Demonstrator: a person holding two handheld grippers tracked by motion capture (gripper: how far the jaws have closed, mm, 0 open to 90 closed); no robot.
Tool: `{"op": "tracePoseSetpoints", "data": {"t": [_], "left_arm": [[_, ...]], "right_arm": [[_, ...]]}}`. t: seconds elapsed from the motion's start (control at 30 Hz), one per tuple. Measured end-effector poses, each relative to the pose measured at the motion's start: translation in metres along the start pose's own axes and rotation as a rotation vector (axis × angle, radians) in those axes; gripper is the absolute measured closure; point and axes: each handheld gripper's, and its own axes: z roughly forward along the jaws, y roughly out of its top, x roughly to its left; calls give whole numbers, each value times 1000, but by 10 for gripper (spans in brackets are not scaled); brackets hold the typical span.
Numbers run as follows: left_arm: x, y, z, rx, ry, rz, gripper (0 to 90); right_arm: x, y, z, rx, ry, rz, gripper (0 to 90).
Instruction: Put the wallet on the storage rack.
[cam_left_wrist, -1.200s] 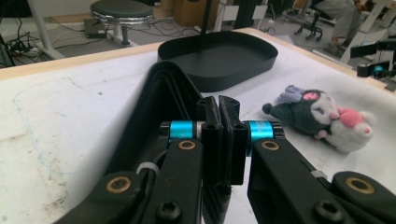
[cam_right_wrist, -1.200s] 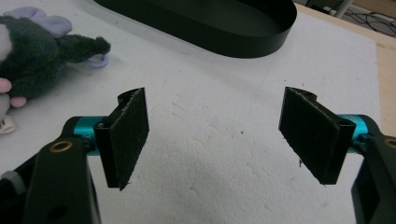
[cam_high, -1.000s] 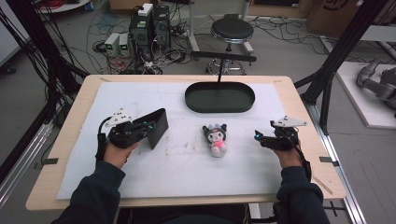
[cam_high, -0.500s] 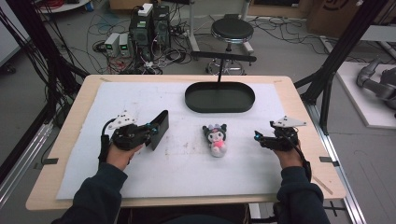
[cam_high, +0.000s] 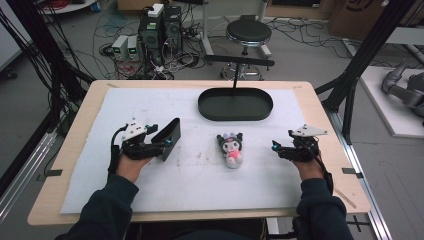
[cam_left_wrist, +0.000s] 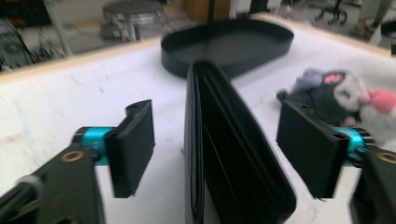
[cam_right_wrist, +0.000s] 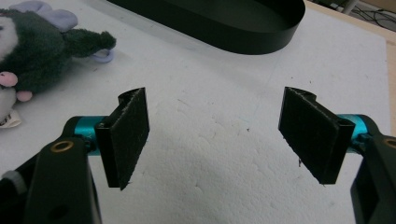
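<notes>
wallet (cam_left_wrist: 224, 149) stood on edge between spread jaws of left gripper (cam_left_wrist: 219, 149), left of plush (cam_high: 230, 149) | right gripper (cam_right_wrist: 219, 140) released, empty, right of plush | risk: wallet could tip if the jaws closed off-centre

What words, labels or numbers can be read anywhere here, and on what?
None can be read.
Cardboard box behind the table: a dark mark, cut off and too blurred.
Plush toy: a small tag, nothing legible on it.
Wallet, tray: plain black, no lettering.
</notes>
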Motion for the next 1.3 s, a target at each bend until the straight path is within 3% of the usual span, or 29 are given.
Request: {"op": "tracePoseSetpoints", "data": {"t": [0.13, 0.2, 0.27, 0.33, 0.53, 0.57, 0.63, 0.7, 0.8, 0.87, 1.03, 1.07, 1.3], "left_arm": [[2, -6, 6, 46, -27, -38, 497], [2, -5, 5, 42, -27, -33, 665], [3, -4, 4, 38, -3, -23, 751], [7, -1, 5, 39, -5, -42, 759], [10, 22, 11, 8, -12, -31, 767], [10, 36, 15, -10, -11, -14, 767], [11, 43, 17, -20, -13, -7, 768], [12, 66, 26, -43, -23, 23, 768], [14, 78, 35, -55, -28, 36, 769], [17, 94, 51, -59, -39, 43, 769], [17, 110, 81, -49, -53, 62, 769], [17, 114, 90, -28, -51, 70, 768], [8, 116, 144, 42, -52, 113, 769]], "right_arm": [[0, 0, 0, -3, 3, 1, 250], [0, 0, -1, -6, 1, 1, 250], [0, 0, -1, -11, 1, 2, 251], [-1, 0, -1, -13, -4, 5, 252], [-3, 1, -2, -24, -2, 17, 252], [-4, 1, -2, -24, -2, 18, 252], [-4, 1, -1, -26, -2, 22, 252], [-5, 1, -1, -29, 0, 26, 252], [-5, 1, -2, -35, 3, 30, 252], [-6, 1, -3, -41, 6, 33, 252], [-7, 1, -3, -49, 12, 46, 252], [-7, 1, -3, -50, 12, 46, 252], [-8, 1, -3, -54, 25, 55, 252]]}}
